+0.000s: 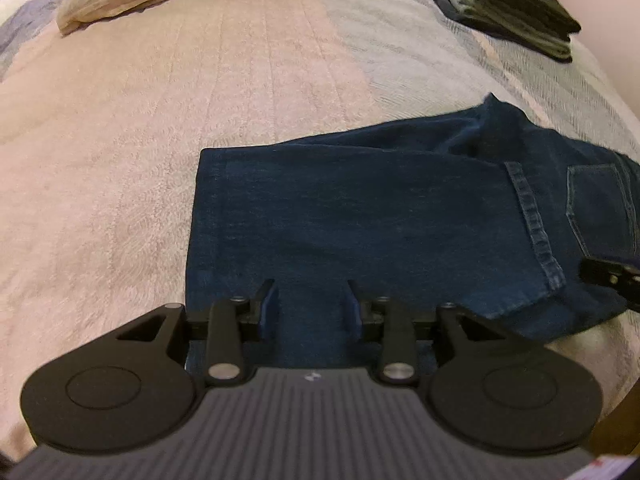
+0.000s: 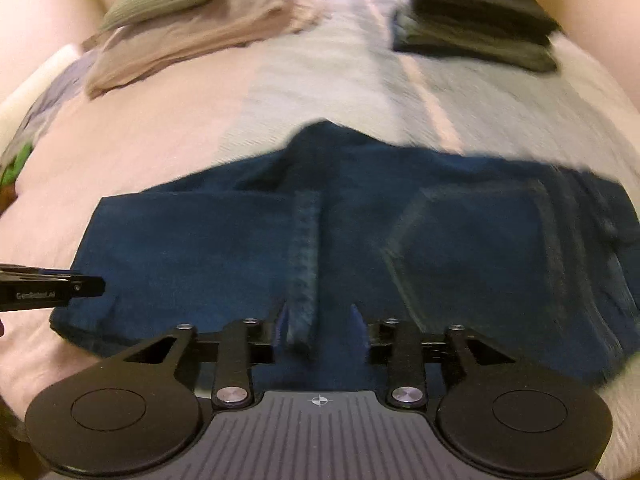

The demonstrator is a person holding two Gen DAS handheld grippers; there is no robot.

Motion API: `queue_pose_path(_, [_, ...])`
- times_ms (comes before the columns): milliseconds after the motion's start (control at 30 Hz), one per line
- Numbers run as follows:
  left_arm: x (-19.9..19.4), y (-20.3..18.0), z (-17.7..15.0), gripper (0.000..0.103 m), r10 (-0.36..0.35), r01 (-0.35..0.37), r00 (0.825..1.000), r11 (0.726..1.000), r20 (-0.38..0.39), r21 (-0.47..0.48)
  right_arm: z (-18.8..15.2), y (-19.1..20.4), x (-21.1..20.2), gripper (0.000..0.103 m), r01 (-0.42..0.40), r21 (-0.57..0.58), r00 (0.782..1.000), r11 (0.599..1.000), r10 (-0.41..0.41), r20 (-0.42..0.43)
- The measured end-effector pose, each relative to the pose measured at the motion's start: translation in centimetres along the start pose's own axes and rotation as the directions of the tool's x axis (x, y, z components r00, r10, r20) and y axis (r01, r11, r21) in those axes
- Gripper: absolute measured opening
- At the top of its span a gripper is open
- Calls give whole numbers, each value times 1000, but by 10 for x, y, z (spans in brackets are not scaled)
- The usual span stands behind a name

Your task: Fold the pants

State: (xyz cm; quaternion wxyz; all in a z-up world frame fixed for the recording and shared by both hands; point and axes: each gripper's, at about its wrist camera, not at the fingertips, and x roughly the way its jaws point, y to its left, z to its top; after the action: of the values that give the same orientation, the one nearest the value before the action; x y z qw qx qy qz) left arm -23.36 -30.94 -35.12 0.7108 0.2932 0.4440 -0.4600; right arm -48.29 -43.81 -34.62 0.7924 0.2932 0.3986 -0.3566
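Two claws spread, holding nothing, low over jeans near front edge of bed. Risk, judged: left gripper sits above fold edge at left; a pinch catching top layer only would let lower layer slide out. Right gripper straddles hem seam; thick seam may slip from pads. Both point forward, nearly level.

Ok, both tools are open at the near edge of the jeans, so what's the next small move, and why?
Probably shut both tools on the near edge. The jeans lie folded once on the bedspread, leg hem over the seat beside the back pocket. The left tool and right tool are open, denim between their fingers. Gripping there would let you carry the next fold across.
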Motion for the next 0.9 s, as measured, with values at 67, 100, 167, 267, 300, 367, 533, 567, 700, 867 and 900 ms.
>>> queue_pose_path(67, [-9,-13,-2,39,28,-28,999,1000,-30,-3,-3,-17,-9,37,17,50,1000,999,-16,-27])
queue_pose_path(100, [-13,-18,-2,39,34,-35,998,999,-45,-12,-4,-21,-14,39,20,69,999,997,-17,-33])
queue_pose_path(167, [-20,-27,-3,43,41,-43,996,999,-76,-30,-6,-34,-27,42,20,106,999,994,-16,-38])
queue_pose_path(267, [-28,-38,-5,45,65,-70,992,997,-111,-42,-8,-46,-42,48,32,128,999,991,-28,-35])
queue_pose_path(300, [-29,-41,-6,45,70,-76,991,996,-117,-43,-8,-50,-47,50,35,130,999,991,-31,-33])
queue_pose_path(367, [-33,-45,-8,46,73,-79,990,996,-123,-46,-10,-57,-51,51,40,140,999,989,-36,-33])
queue_pose_path(533, [-35,-54,-9,46,93,-99,988,994,-121,-43,-17,-82,-54,52,39,206,999,978,-33,-31])
queue_pose_path(567, [-34,-56,-9,46,99,-104,988,994,-122,-41,-19,-89,-56,52,37,228,999,973,-31,-30])
queue_pose_path(700, [-30,-61,-10,46,118,-123,984,992,-132,-36,-27,-119,-61,52,32,326,999,945,-26,-23])
queue_pose_path(867, [-30,-64,-14,46,92,-95,992,995,-84,-31,-39,-163,-69,52,-9,480,1000,877,2,14])
queue_pose_path(900, [-32,-63,-15,46,78,-80,995,996,-65,-31,-41,-169,-72,52,-18,505,1000,863,8,22])
